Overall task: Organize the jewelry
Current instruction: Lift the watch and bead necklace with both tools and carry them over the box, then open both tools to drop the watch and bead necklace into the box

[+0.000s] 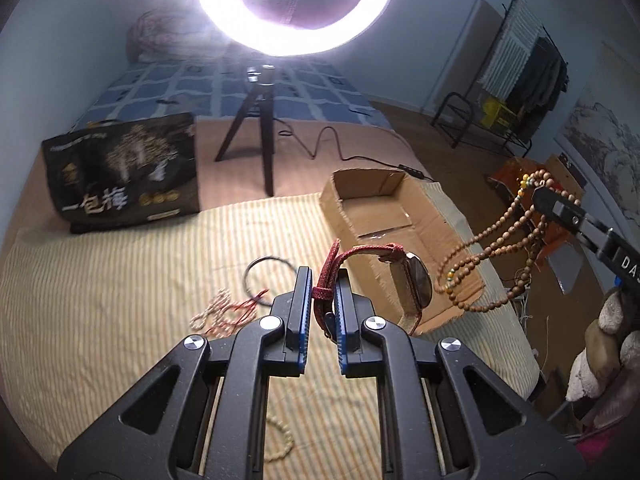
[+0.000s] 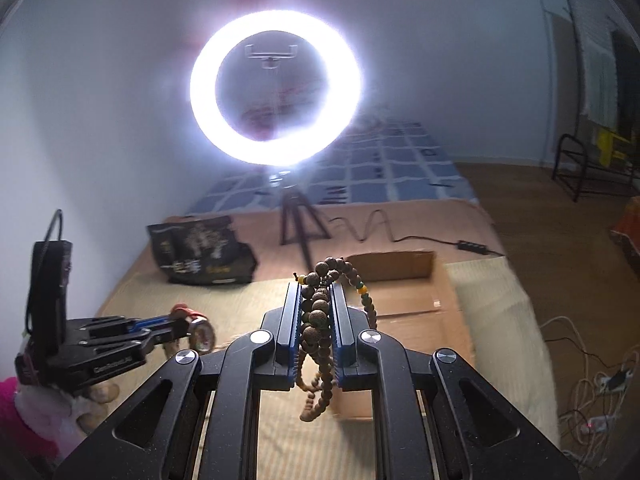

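My left gripper (image 1: 323,296) pinches red watch strap (image 1: 326,280) – watch (image 1: 416,284) dangles ahead-right, off striped mat (image 1: 120,280), near cardboard box (image 1: 400,216). My right gripper (image 2: 315,312) clamps wooden bead strand (image 2: 320,320) – loops hang over box.

watch (image 1: 416,280) – red strap, hanging, lifted | wooden bead necklace (image 2: 318,320) – dangling, possibly above cardboard box (image 1: 384,216)

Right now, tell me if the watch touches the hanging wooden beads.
Cannot tell. In the left wrist view the watch overlaps the wooden beads; no plain gap or contact shows.
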The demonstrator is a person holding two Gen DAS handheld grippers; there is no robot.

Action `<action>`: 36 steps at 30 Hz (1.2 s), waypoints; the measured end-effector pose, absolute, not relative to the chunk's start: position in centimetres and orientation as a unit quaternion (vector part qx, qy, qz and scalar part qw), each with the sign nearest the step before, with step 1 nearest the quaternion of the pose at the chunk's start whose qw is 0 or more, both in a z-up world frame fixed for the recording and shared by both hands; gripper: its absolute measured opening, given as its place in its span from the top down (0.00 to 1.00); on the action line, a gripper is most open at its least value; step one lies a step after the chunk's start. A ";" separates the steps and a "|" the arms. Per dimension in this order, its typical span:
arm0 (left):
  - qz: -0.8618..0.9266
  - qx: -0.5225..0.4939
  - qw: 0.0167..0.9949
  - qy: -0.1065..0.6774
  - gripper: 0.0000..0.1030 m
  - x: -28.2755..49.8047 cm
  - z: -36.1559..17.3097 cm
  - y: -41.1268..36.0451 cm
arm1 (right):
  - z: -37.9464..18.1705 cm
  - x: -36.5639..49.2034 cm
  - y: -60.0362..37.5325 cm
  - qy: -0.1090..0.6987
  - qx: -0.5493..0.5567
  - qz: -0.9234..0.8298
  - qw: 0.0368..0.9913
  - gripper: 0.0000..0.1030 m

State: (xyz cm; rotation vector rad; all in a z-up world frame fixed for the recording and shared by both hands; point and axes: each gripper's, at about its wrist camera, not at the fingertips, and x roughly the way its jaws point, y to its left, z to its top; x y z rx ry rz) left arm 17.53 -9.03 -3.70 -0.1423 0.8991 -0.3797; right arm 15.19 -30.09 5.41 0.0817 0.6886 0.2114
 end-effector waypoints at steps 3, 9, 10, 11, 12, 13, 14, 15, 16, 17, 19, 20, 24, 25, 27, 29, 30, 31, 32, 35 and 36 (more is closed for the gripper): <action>-0.182 -0.064 0.881 0.432 0.91 18.8 -4.2 -10.5 | 4.8 15.8 -31.2 0.344 0.035 0.087 0.934 0.89; -0.184 -0.060 0.880 0.435 0.91 21.6 -5.4 -13.2 | 3.1 17.3 -32.8 0.366 0.024 0.062 0.928 0.89; -0.185 -0.059 0.879 0.435 0.91 22.0 -5.5 -13.6 | 2.7 17.6 -33.1 0.371 0.025 0.059 0.926 0.89; -0.185 -0.059 0.879 0.436 0.91 22.5 -5.7 -13.9 | 2.3 17.9 -33.3 0.377 0.027 0.056 0.924 0.89; -0.187 -0.062 0.877 0.438 0.91 23.0 -5.9 -14.3 | 1.9 18.1 -33.6 0.382 0.028 0.053 0.922 0.89; -0.189 -0.065 0.876 0.440 0.91 23.4 -6.1 -14.5 | 1.4 18.4 -33.8 0.389 0.029 0.049 0.920 0.89; -0.192 -0.070 0.872 0.444 0.91 24.0 -6.4 -15.0 | 1.0 18.5 -34.0 0.393 0.029 0.046 0.918 0.89; -0.194 -0.074 0.869 0.448 0.91 24.6 -6.8 -15.4 | 0.7 18.7 -34.1 0.398 0.029 0.043 0.916 0.89; -0.194 -0.076 0.867 0.452 0.91 25.1 -7.1 -15.8 | 0.5 18.7 -34.3 0.401 0.031 0.041 0.915 0.89; -0.194 -0.078 0.866 0.455 0.91 25.6 -7.4 -16.3 | 0.1 18.8 -34.5 0.406 0.035 0.040 0.912 0.89; -0.195 -0.077 0.863 0.461 0.91 26.3 -8.1 -17.2 | -0.4 19.1 -34.9 0.414 0.039 0.036 0.909 0.89; -0.195 -0.076 0.862 0.462 0.91 26.6 -8.2 -17.6 | -0.8 19.2 -35.0 0.418 0.040 0.034 0.907 0.89; -0.196 -0.058 0.858 0.471 0.91 27.6 -9.7 -19.7 | -2.5 19.8 -35.5 0.438 0.041 0.022 0.898 0.89; -0.195 -0.056 0.857 0.474 0.91 27.8 -10.0 -20.0 | -3.0 20.0 -35.7 0.444 0.044 0.021 0.894 0.89; -0.193 -0.052 0.853 0.482 0.91 28.2 -10.8 -20.5 | -3.8 20.3 -35.9 0.455 0.050 0.021 0.889 0.89; -0.189 -0.050 0.848 0.493 0.91 28.5 -11.8 -21.0 | -4.5 20.5 -36.1 0.464 0.051 0.019 0.884 0.89; -0.188 -0.046 0.844 0.500 0.91 28.7 -12.3 -21.3 | -4.8 20.6 -36.2 0.468 0.052 0.018 0.882 0.89; -0.188 -0.042 0.842 0.503 0.91 28.8 -12.6 -21.5 | -5.2 20.7 -36.4 0.472 0.056 0.019 0.879 0.89; -0.186 -0.037 0.842 0.506 0.91 28.9 -12.9 -21.7 | -5.4 20.7 -36.6 0.477 0.060 0.020 0.877 0.89; -0.184 -0.025 0.841 0.509 0.91 28.9 -13.5 -22.1 | -6.2 20.8 -37.2 0.486 0.069 0.015 0.871 0.89; -0.184 -0.024 0.840 0.510 0.91 28.9 -13.6 -22.2 | -6.2 20.8 -37.3 0.488 0.070 0.014 0.870 0.89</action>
